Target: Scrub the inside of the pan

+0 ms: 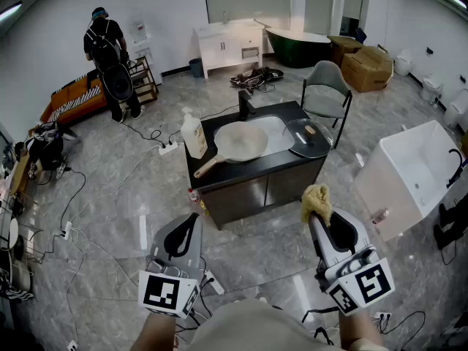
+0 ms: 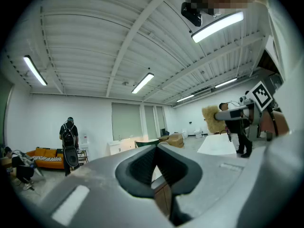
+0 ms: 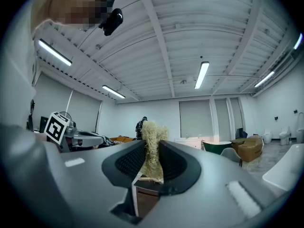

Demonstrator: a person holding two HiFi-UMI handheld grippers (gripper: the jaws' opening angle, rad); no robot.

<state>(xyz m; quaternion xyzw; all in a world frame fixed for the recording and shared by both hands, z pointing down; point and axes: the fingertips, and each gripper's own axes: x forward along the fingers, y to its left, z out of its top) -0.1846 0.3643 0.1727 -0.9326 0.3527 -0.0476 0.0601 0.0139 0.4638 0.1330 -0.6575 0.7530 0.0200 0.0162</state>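
The pan [image 1: 241, 141] lies in the middle of the bench [image 1: 281, 164], over the white sink. Its inside faces up. Its handle [image 1: 207, 167] points to the front left corner of the bench. A soap bottle [image 1: 194, 136] stands at the left edge, just beside the handle. A glass lid [image 1: 308, 137] lies at the right edge, and the tap [image 1: 243, 104] is at the back edge.

Both grippers are well apart from the bench, out over the floor. The right gripper [image 3: 152, 151] is closed on a yellow scrubber [image 3: 153, 146], which sticks out past the gripper's tip. The left gripper [image 2: 156, 148] is closed too, with nothing in it.

Here is what could go wrong, I think. Nothing holds the pan. If the scrubber pushes hard, the pan could slide or tip in the sink, so the left gripper should take the handle first. Reaching for the handle could knock over the bottle, since it stands so near. The scrubber is soft and could slip out while rubbing. There are also cables [image 1: 146, 134] on the floor near the bench, and a foot could catch on them on the way there.
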